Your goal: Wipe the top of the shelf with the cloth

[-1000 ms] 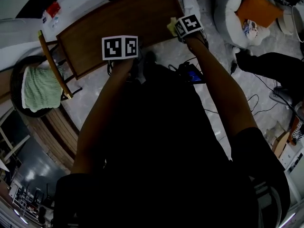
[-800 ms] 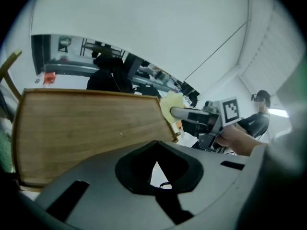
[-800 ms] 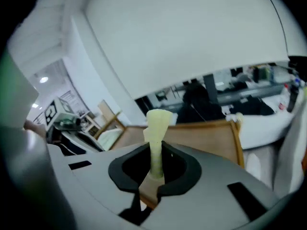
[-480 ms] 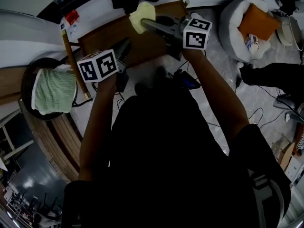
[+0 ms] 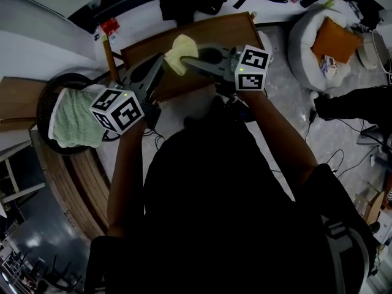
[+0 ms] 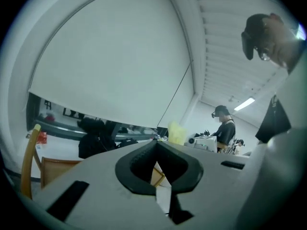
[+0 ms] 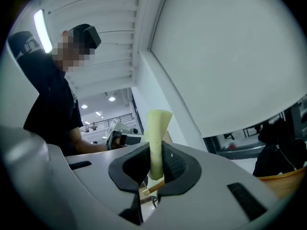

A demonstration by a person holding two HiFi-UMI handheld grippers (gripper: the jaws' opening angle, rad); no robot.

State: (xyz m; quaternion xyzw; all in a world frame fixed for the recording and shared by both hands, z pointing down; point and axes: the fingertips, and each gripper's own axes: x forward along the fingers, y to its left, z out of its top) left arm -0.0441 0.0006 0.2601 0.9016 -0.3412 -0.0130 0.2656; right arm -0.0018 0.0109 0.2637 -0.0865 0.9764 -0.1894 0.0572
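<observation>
Two grippers are hovering over a brown wooden shelf [image 5: 211,32]. Right gripper [image 5: 187,60] [image 7: 152,150]: its jaws are pinching a pale yellow cloth [image 5: 176,49] [image 7: 156,128], which is standing up from between them and lying, in the head view, over the far left part of the shelf top; whether it is touching the wood cannot be told. Left gripper [image 5: 160,59] [image 6: 156,145]: its jaws are pressing together at the tips, gripping nothing, just left of the cloth. One green towel [image 5: 75,120] is lying in a dark round basket [image 5: 44,103]. One orange cushion [image 5: 334,38] is resting at the right.
</observation>
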